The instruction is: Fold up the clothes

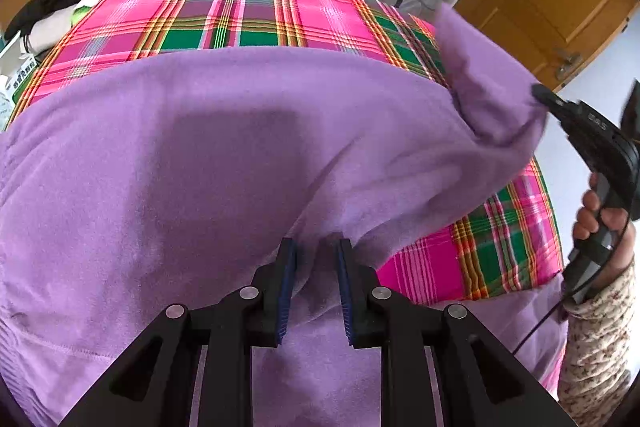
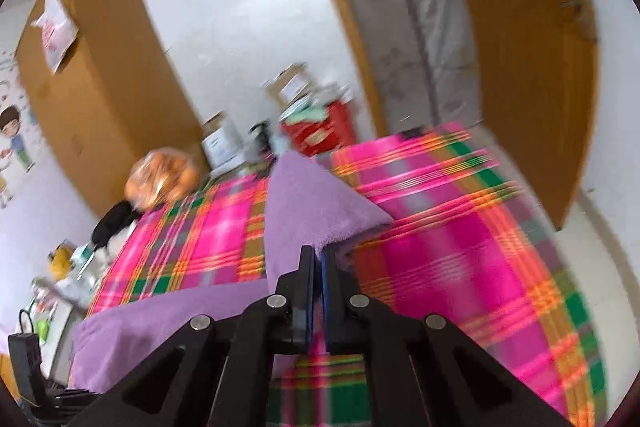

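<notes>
**Operator:** Nearest the lens, lower centre of the left wrist view, sits my left gripper [image 1: 316, 251]. Its jaws stand narrow, with a fold of the purple fleece garment [image 1: 192, 155] bunched between the blue pads [image 1: 286, 287]. I read that as a pinch on the fabric, though the contact itself is partly hidden by the fold.

**Checker:** Where does the garment lie from there?

**Operator:** It spreads from the left edge of the frame across the middle, flat on the plaid cloth [image 1: 256, 11] covering the work surface. Its long axis runs left to right across the picture. At the right, one corner is lifted clear of the plaid.

**Checker:** What holds that corner?

**Operator:** My right gripper [image 1: 538, 93], upper right of the same view, with my right hand [image 1: 596, 215] on its handle below. In the right wrist view the right gripper [image 2: 316, 255] shows its jaws closed to a sliver on the purple edge, and the corner stands up as a peak directly ahead of the fingertips. That view is blurred.

**Checker:** Which relation governs the next move?

**Operator:** The lifted corner lies to the right of the pinned fold. In my judgement, the right hand is the one placed to carry that corner leftward over the flat body, with the left grip anchoring the near edge.
</notes>
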Tool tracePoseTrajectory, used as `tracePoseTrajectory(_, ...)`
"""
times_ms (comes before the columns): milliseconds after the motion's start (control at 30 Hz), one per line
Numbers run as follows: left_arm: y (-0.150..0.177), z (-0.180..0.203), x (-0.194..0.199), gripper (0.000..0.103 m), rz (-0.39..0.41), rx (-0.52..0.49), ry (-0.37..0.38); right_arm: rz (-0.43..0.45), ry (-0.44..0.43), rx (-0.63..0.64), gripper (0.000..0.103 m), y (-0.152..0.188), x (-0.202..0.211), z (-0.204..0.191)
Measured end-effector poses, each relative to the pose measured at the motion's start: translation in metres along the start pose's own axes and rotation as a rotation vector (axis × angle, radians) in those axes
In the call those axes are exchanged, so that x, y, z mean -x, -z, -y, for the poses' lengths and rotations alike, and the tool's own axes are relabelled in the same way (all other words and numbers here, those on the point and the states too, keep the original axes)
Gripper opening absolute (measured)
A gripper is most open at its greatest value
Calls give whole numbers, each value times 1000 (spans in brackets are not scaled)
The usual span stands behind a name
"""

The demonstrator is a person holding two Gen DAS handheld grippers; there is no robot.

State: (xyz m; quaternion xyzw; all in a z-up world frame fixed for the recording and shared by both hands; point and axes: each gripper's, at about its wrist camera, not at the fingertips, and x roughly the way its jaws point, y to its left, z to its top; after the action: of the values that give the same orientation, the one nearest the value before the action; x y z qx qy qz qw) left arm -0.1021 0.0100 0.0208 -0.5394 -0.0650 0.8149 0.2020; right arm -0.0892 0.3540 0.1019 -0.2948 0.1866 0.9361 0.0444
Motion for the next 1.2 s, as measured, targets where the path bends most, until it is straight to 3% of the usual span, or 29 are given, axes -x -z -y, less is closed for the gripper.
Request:
tracePoseTrajectory(133,0,3,4,21,1,-17,20,60,41,-68,3,8,38,27)
tracePoseTrajectory(233,3,9,4,24,-4,-45,20,49,90,-83,3,24,49,37)
tracePoseTrajectory(467,3,22,2,25,-6,-82,11,-76,167,-120,4,55,31,54)
tracePoseTrajectory(933,4,20,-4,28,-34,-106,11,-178,143,-198,4,86,31,81)
tracePoseTrajectory(1033,4,21,-5,28,-34,-107,11,-186,118,-237,9,86,34,90)
tracePoseTrajectory(1067,5,20,-4,28,-35,-106,11,-180,115,-241,13,84,38,93)
tracePoseTrajectory(1200,4,20,-4,28,-34,-100,10,-131,138,-235,13,75,54,102)
